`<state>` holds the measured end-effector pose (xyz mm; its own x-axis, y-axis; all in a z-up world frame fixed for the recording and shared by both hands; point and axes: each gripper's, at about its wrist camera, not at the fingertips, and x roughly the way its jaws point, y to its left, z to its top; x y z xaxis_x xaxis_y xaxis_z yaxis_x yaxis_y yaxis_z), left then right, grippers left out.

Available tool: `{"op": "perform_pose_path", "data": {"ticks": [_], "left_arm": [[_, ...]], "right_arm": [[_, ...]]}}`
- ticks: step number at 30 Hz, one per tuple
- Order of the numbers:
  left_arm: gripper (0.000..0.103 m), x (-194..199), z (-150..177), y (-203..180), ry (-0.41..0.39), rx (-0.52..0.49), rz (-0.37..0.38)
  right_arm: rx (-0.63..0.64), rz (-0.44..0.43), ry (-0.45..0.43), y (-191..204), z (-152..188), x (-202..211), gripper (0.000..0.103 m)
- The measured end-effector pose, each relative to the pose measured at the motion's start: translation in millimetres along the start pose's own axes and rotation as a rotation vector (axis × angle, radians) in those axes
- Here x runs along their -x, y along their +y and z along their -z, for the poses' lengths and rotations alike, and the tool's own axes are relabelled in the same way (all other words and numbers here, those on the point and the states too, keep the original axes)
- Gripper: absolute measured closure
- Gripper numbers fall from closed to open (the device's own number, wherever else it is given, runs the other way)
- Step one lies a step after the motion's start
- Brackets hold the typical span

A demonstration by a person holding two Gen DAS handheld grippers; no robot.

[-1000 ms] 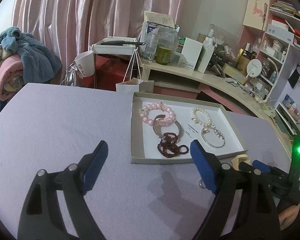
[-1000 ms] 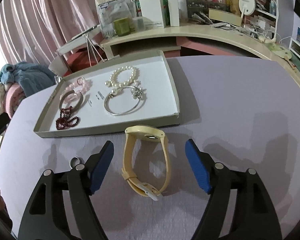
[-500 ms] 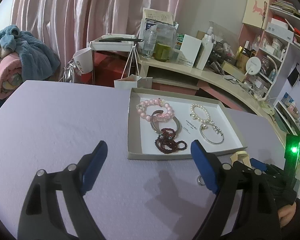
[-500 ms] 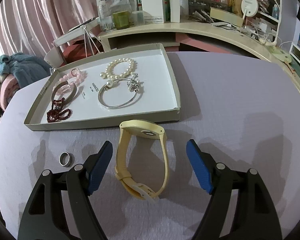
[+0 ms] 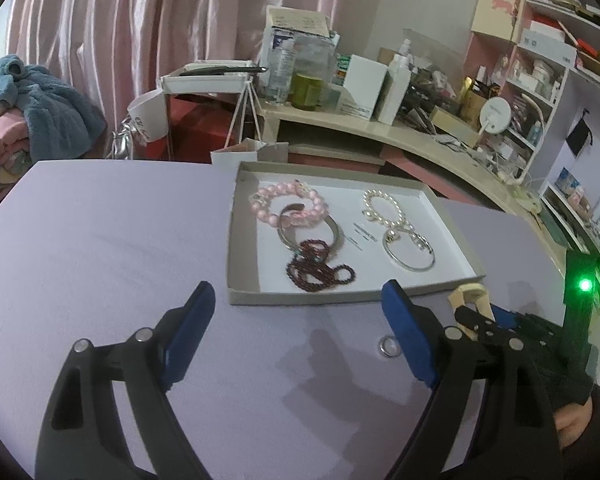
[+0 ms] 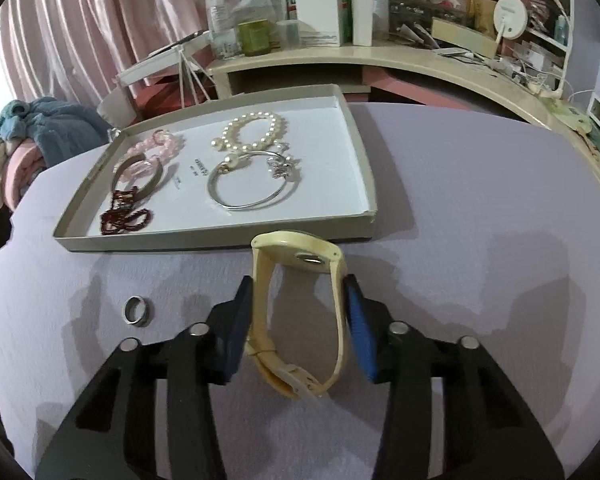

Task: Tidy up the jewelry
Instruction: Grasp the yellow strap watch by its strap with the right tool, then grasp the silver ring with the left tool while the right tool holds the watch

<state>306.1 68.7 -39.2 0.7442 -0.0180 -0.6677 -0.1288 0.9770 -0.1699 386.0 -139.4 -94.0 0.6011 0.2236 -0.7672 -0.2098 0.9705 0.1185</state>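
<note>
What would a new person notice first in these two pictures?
Probably the right gripper, its blue pads having just closed on the strap of the pale yellow watch in front of the tray. Next comes the jewelry inside that tray, and the small silver ring alone on the lilac cloth.

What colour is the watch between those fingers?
Pale yellow watch, clearest in the right wrist view.

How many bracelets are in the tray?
5. In the tray: pink bead bracelet far left, grey bangle over it, dark red bead bracelet near left, pearl bracelet far middle, silver bangle nearer.
</note>
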Motion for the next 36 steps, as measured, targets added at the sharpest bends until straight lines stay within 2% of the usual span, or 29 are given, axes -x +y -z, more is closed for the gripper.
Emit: {"op": "perform_pose_path", "data": {"ticks": [9, 15, 31, 36], "left_arm": [[0.018, -31, 20, -41, 0.081, -0.095, 0.053], [0.019, -52, 32, -64, 0.119, -0.15, 0.038], [0.04, -75, 38, -75, 0.164, -0.161, 0.001], [0.043, -78, 38, -78, 0.167, -0.162, -0.005]], "right_arm": [[-0.074, -0.01, -0.075, -14, -9, 19, 0.063], [-0.101, -0.004, -0.086, -22, -14, 21, 0.063], [-0.105, -0.012, -0.085, -22, -14, 21, 0.063], [-0.106, -0.012, -0.086, -22, -14, 21, 0.063]]}}
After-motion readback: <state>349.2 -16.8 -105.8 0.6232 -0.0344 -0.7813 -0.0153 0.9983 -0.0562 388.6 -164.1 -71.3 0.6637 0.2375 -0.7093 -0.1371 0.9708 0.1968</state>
